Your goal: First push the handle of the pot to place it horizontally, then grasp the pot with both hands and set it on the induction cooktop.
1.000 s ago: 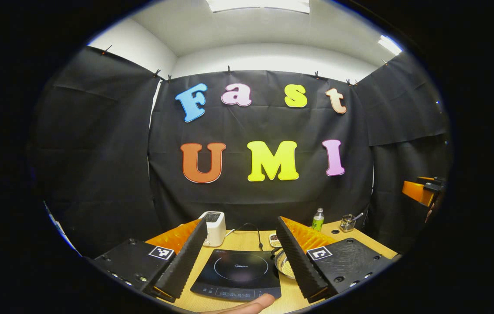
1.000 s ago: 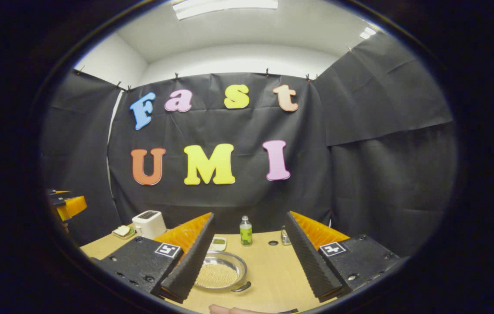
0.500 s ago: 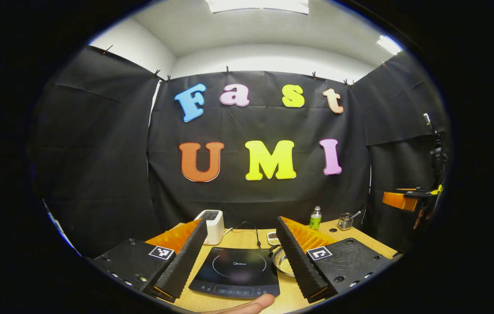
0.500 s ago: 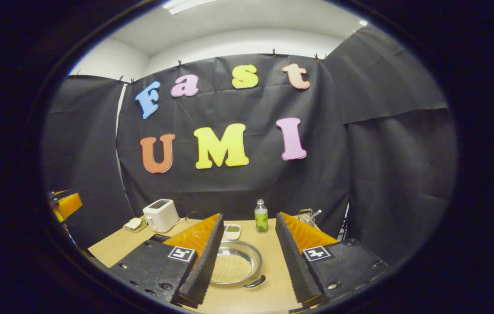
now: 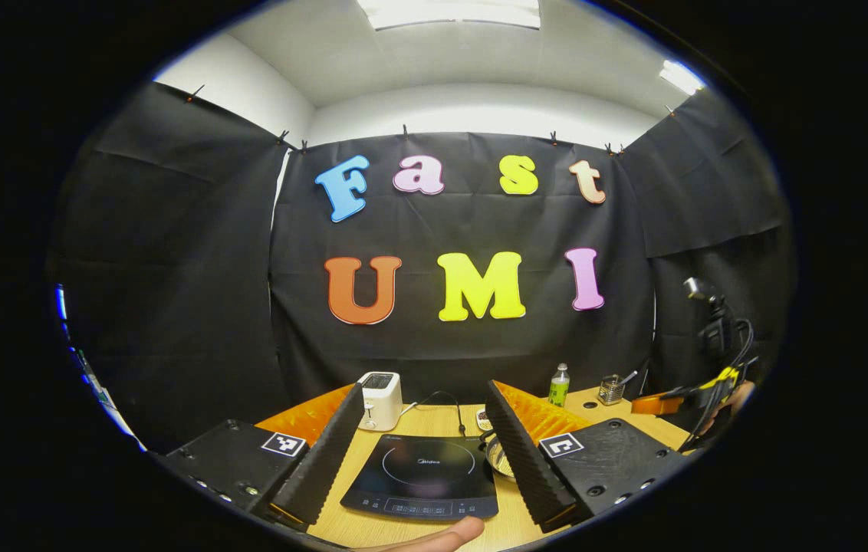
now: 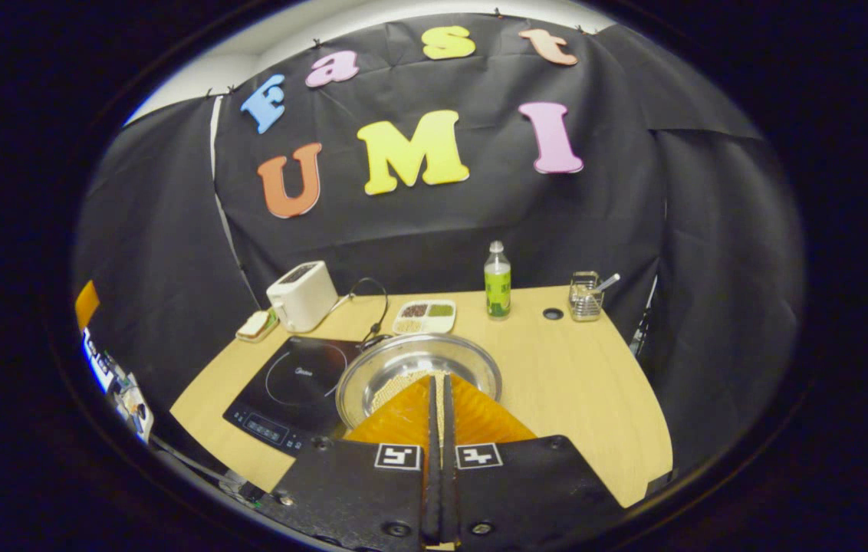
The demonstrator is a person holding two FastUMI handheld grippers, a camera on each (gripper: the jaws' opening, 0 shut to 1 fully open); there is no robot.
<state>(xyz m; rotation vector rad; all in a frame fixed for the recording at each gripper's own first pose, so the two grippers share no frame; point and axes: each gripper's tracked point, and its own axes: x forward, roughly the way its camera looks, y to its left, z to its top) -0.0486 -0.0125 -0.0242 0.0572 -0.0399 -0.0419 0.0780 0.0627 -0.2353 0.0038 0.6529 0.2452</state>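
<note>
The steel pot [image 6: 403,366], shallow and holding beige grains, rests on the wooden table just right of the black induction cooktop [image 6: 288,387]. My right gripper [image 6: 438,379] is shut with its fingers pressed together, nothing between them. It hangs above the pot's near rim and hides the handle. In the left gripper view, my left gripper [image 5: 425,391] is open, and the cooktop [image 5: 422,475] lies between its fingers. A sliver of the pot [image 5: 497,454] peeks out behind the right finger. The right gripper [image 5: 660,403] appears at the far right of that view.
A white toaster [image 6: 301,295] and a small plate of bread [image 6: 254,326] stand at the back left. A divided snack tray [image 6: 424,316], a green bottle [image 6: 497,280] and a wire holder with a spoon [image 6: 586,295] line the back. Bare table [image 6: 580,383] lies right of the pot.
My right gripper has gone from open to shut and has risen and tilted down, so it now looks onto the pot from above. The left gripper has hardly moved.
</note>
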